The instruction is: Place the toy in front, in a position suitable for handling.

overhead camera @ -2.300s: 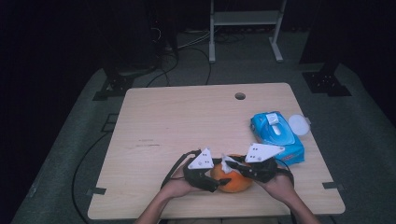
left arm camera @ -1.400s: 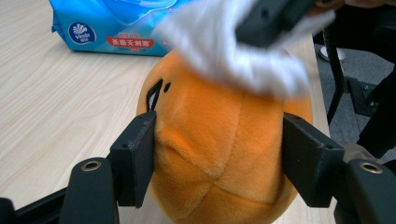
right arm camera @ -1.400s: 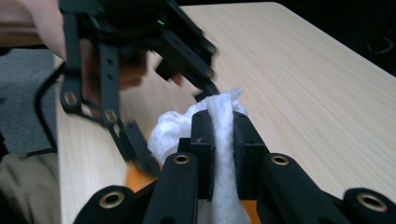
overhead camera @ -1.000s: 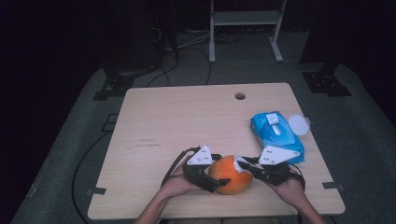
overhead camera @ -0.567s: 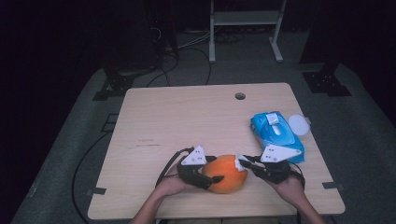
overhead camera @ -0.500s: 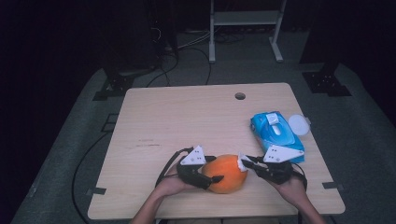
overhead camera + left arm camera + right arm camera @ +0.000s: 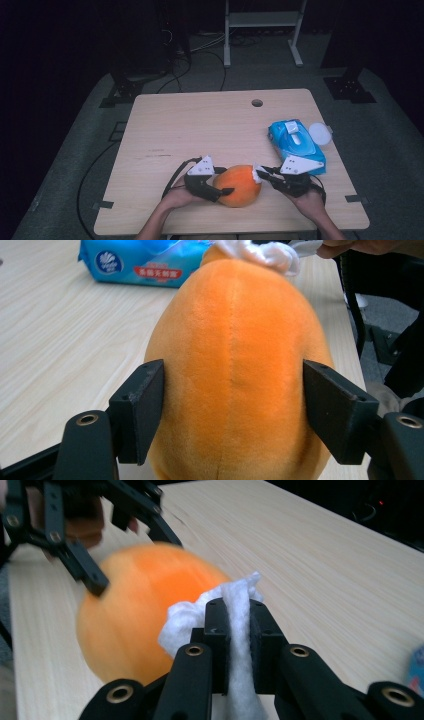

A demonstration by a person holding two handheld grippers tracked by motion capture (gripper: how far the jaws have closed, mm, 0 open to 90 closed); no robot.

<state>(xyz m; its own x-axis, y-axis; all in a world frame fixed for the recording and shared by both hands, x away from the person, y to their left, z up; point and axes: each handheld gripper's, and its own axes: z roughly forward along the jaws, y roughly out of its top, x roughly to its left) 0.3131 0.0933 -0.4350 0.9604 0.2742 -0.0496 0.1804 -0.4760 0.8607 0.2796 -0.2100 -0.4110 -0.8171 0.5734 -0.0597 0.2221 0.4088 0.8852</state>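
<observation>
the high view looks down from above the near side of the table (image 7: 200,125), far back. the left gripper view sits very close behind the orange plush toy (image 7: 235,365), facing right toward the blue pack (image 7: 145,260). the right gripper view faces left, close. all three share the toy and the white wipe (image 7: 235,610)

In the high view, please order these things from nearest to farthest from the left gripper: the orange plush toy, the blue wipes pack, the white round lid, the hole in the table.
1. Orange plush toy: between the left gripper's jaws.
2. Blue wipes pack and hole in the table: too close to call; the pack lies right, the hole at the far edge.
3. White round lid: beyond the pack, at the right edge.
</observation>
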